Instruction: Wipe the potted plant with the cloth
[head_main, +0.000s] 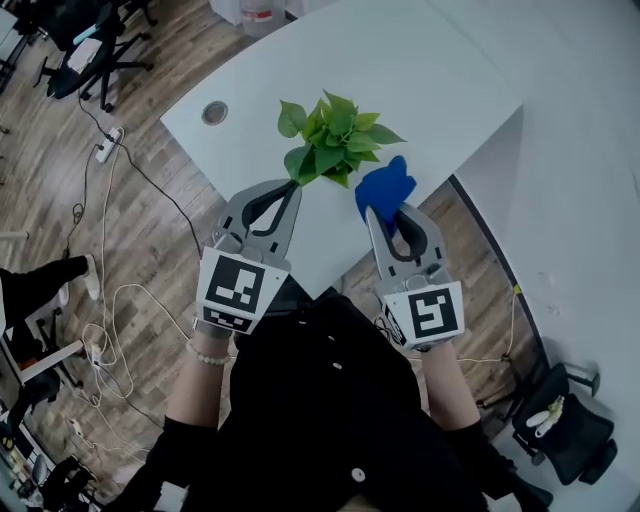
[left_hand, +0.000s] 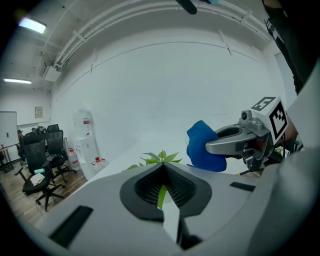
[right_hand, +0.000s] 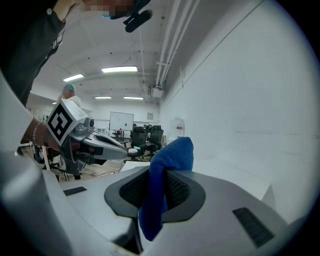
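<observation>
The potted plant (head_main: 335, 140) stands near the front edge of the white table (head_main: 420, 70); its green leaves hide the pot. My left gripper (head_main: 297, 184) reaches the plant's near left side and is shut on one thin green leaf (left_hand: 161, 194). More leaves (left_hand: 161, 158) show just past its tips. My right gripper (head_main: 386, 212) is to the right of the plant, shut on the blue cloth (head_main: 384, 183). The cloth (right_hand: 169, 159) bulges out above the jaws and hangs down between them. In the left gripper view the cloth (left_hand: 200, 147) sits level with the plant, slightly apart from it.
The table has a round cable grommet (head_main: 214, 112) at its left. Cables and a power strip (head_main: 107, 148) lie on the wooden floor. Office chairs (left_hand: 42, 160) and a water dispenser (left_hand: 85, 142) stand by the wall. A black chair (head_main: 560, 425) is at lower right.
</observation>
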